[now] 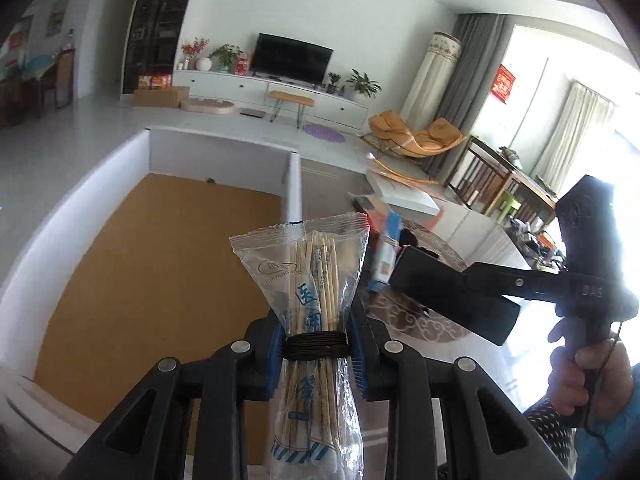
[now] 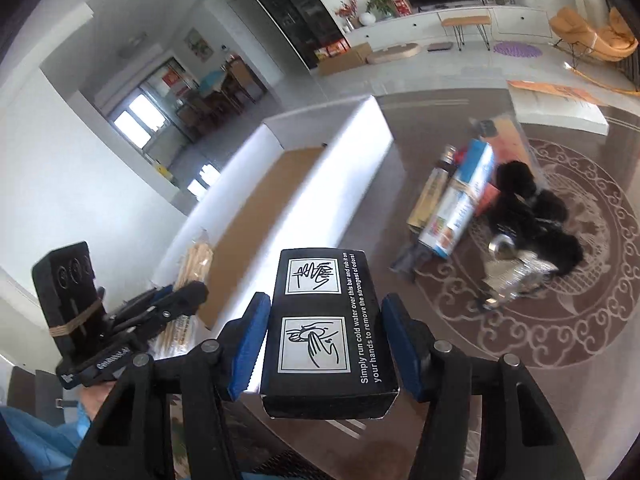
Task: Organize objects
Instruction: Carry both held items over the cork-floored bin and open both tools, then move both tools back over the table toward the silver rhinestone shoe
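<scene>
Swab packet (image 1: 310, 300), clear, bound at its waist by dark cord, clamped between blue pads (image 1: 276, 354) of left tongs (image 1: 316, 354), held above the box rim. Box (image 1: 294, 184) to the left: white walls, bare cardboard floor. Black carton (image 2: 326, 332), printed with hand-washing pictures, gripped across its width by right tongs (image 2: 324, 344), blue pads (image 2: 248, 344) pressed on both sides, lifted beside the box wall. Farther right, on a patterned rug (image 2: 560, 344): loose pile with a blue-and-white carton (image 2: 460, 204), a black fuzzy thing (image 2: 532, 216) and a shiny item (image 2: 508, 272), blurred. Hand (image 1: 580, 376) with blue sleeve on the right handle, seen from the left wrist.
</scene>
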{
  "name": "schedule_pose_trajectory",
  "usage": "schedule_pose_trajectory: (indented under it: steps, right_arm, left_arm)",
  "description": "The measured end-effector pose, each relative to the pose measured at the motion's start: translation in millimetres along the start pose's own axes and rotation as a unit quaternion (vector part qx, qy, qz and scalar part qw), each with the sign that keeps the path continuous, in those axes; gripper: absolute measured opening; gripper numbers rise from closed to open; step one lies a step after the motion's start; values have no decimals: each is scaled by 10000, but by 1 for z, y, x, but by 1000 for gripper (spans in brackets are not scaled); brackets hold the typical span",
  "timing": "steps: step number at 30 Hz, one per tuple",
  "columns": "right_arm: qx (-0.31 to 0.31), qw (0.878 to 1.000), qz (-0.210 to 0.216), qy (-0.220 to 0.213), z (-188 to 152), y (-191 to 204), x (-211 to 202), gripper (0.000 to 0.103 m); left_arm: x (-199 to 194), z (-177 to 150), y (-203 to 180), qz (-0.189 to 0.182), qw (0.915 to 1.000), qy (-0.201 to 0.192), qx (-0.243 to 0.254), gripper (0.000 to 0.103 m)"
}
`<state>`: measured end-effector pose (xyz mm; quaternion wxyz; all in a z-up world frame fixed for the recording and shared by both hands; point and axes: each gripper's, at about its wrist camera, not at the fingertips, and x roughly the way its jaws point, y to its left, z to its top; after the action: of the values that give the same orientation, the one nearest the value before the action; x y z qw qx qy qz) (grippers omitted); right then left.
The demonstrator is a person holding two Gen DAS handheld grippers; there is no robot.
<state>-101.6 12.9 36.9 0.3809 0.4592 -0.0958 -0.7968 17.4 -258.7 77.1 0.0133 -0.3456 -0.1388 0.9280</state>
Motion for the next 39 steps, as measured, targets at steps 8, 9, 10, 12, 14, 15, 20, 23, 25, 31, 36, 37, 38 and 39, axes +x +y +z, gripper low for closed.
schedule_pose_trajectory:
  steps: [8, 9, 10, 12, 14, 15, 20, 23, 25, 31, 36, 37, 38, 39]
  right_arm:
    - [-397, 9969, 661, 176, 29, 126, 116, 59]
    - [-532, 9968, 551, 248, 25, 134, 130, 60]
    - [-640, 9964, 444, 329, 21, 139, 142, 61]
    - [-709, 9962, 252, 434, 14, 138, 151, 69]
    - [-768, 9964, 202, 284, 7, 129, 140, 75]
    - [-828, 9964, 66, 167, 5, 122, 130, 78]
    - [-1081, 9867, -1030, -641, -17, 66, 61, 103]
    - [-862, 9743, -1883, -883, -39, 13, 24, 103]
    - [-509, 9657, -2399, -847, -60, -29, 7, 103]
    - [278, 9422, -3301, -493, -119, -116, -20, 103]
    - [409, 9361, -3454, -519, -131, -133, -19, 103]
    - [404, 9358, -3465, -505, -131, -131, -17, 103]
    - [403, 9357, -3473, -474, -130, -131, -16, 103]
    - [411, 9357, -3479, -424, -128, -130, -14, 103]
  left_arm:
    - [21, -4, 102, 1858, 9799, 661, -292, 29]
    - [27, -7, 107, 1978, 9763, 807, -357, 34]
    - [30, -10, 111, 2054, 9736, 900, -437, 39]
    - [28, -18, 110, 2065, 9732, 876, -502, 73]
    - [23, -19, 97, 2047, 9760, 626, -405, 81]
    - [21, -17, 88, 2018, 9774, 533, -340, 81]
    - [21, -6, 23, 1235, 9920, 279, 0, 82]
    - [28, -12, -39, 694, 9962, 287, 435, 96]
    - [42, -19, -79, 552, 9948, 347, 780, 102]
    - [105, -59, -151, 478, 9867, 875, 1284, 102]
    - [133, -85, -164, 600, 9819, 1045, 1458, 102]
    - [137, -87, -164, 644, 9812, 1058, 1481, 102]
    - [142, -90, -164, 683, 9806, 1091, 1480, 102]
    - [147, -91, -162, 701, 9805, 1127, 1449, 102]
